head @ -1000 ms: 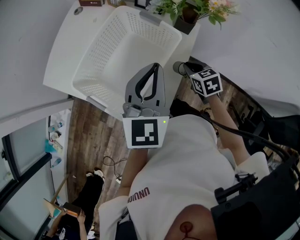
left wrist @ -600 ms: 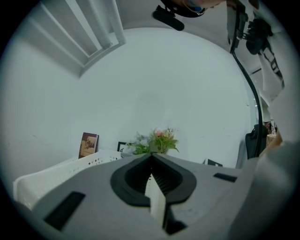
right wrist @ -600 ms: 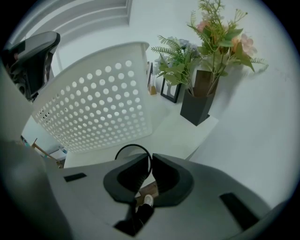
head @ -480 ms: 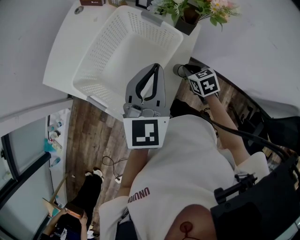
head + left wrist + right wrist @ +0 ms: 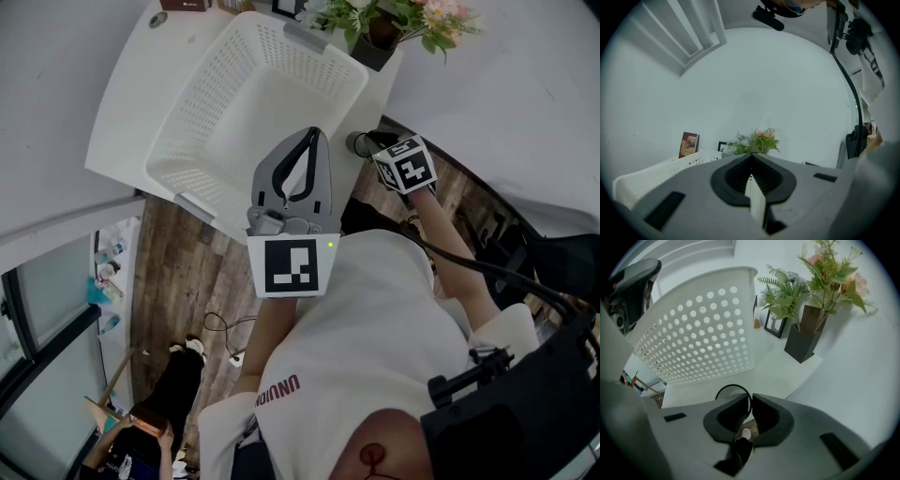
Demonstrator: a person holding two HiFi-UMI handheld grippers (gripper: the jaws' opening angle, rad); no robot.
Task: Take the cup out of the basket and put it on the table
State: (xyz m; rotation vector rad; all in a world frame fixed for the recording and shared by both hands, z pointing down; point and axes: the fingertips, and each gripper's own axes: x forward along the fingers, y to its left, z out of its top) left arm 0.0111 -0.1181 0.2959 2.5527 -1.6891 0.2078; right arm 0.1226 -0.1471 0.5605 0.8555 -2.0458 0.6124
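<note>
Right gripper [image 5: 751, 401]: we note its fingers clamped on the thin dark rim of the round grey cup [image 5: 733, 385]. The cup is out of the white perforated plastic basket [image 5: 202, 103], just beside the basket's right wall at the near edge of the white table [image 5: 122, 94]; we cannot tell whether it touches the tabletop. Left gripper [image 5: 751, 157]: we see it hang above the basket's near rim, fingers pressed together with nothing between them, while a dark square pot of flowers [image 5: 806, 333] stands beyond the cup.
</note>
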